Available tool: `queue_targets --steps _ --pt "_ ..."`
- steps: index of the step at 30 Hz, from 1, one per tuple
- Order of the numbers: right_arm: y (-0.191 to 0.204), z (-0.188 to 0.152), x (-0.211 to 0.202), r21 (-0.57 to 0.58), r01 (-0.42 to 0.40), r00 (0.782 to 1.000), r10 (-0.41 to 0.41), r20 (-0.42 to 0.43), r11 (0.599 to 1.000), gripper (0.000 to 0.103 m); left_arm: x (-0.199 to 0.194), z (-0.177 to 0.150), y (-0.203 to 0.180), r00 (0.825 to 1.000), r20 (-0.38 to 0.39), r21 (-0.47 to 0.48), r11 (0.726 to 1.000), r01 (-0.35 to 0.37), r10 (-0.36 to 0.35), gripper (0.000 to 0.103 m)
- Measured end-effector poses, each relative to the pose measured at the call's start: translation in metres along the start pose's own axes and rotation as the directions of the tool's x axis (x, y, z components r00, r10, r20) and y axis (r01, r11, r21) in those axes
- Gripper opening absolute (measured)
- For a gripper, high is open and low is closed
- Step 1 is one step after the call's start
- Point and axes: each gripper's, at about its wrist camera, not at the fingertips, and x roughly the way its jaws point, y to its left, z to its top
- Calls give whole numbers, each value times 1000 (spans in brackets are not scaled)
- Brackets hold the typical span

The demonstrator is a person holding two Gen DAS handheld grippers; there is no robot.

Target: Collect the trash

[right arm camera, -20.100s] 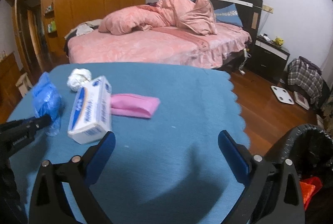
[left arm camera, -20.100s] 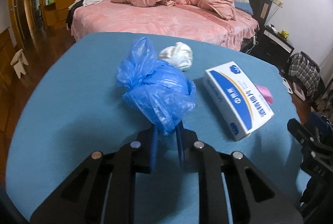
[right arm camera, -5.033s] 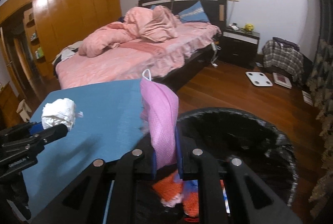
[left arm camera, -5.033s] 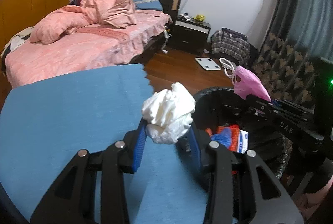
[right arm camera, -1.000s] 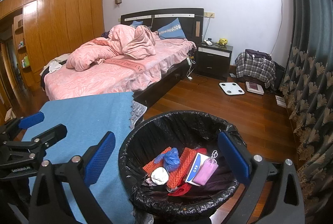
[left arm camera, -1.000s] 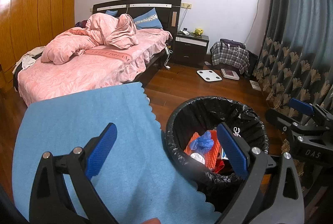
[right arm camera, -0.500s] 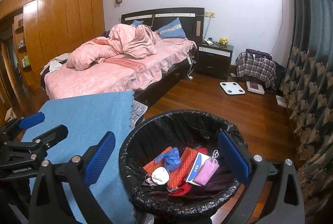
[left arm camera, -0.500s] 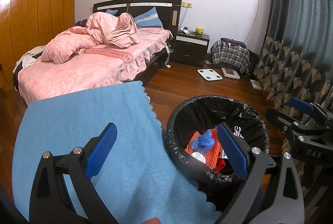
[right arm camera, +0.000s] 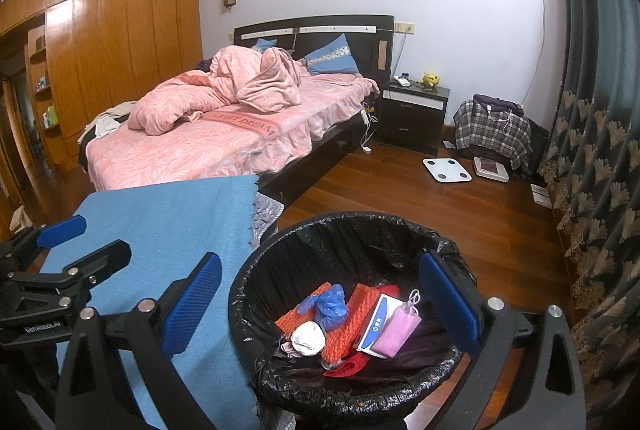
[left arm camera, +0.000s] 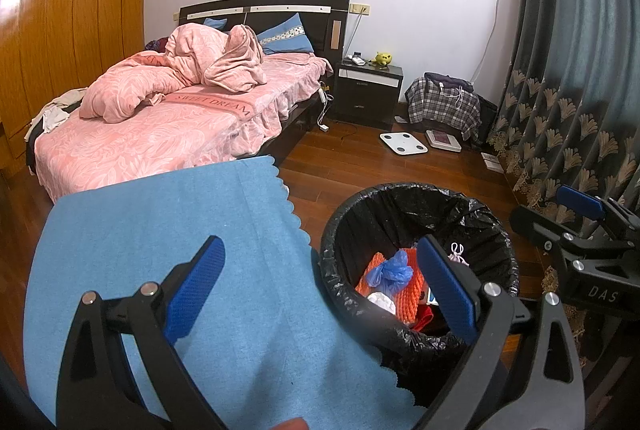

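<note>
A bin with a black liner (right arm camera: 256, 294) (left arm camera: 496, 230) stands beside the blue-clothed table (left arm camera: 140, 230) (right arm camera: 168, 214). In it lie a blue plastic bag (right arm camera: 326, 304) (left arm camera: 390, 268), a white paper wad (right arm camera: 307, 337) (left arm camera: 382, 300), a blue-and-white box (right arm camera: 376, 322) and a pink mask (right arm camera: 398, 328). My left gripper (left arm camera: 320, 284) is open and empty over the table edge and bin rim. My right gripper (right arm camera: 320, 300) is open and empty above the bin. Each gripper shows in the other's view: the right one (left arm camera: 556, 208), the left one (right arm camera: 90, 240).
A bed with pink bedding (left arm camera: 168, 118) (right arm camera: 208, 134) stands behind the table. A dark nightstand (right arm camera: 414, 114), a plaid-covered heap (right arm camera: 492, 128) and a white scale (right arm camera: 446, 170) are on the wooden floor. Patterned curtains (right arm camera: 592, 190) hang at the right.
Over twenty seconds the bag, box, paper wad and mask left the table and now lie in the bin. In the last second both grippers stay open and almost still.
</note>
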Motion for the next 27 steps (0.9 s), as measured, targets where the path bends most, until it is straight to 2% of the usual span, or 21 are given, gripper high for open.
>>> queue_targets --steps 27 --pt "1 1 0 -5 -2 1000 2 -4 1000 97 -1 -1 0 1000 -7 1 1000 -2 2 94"
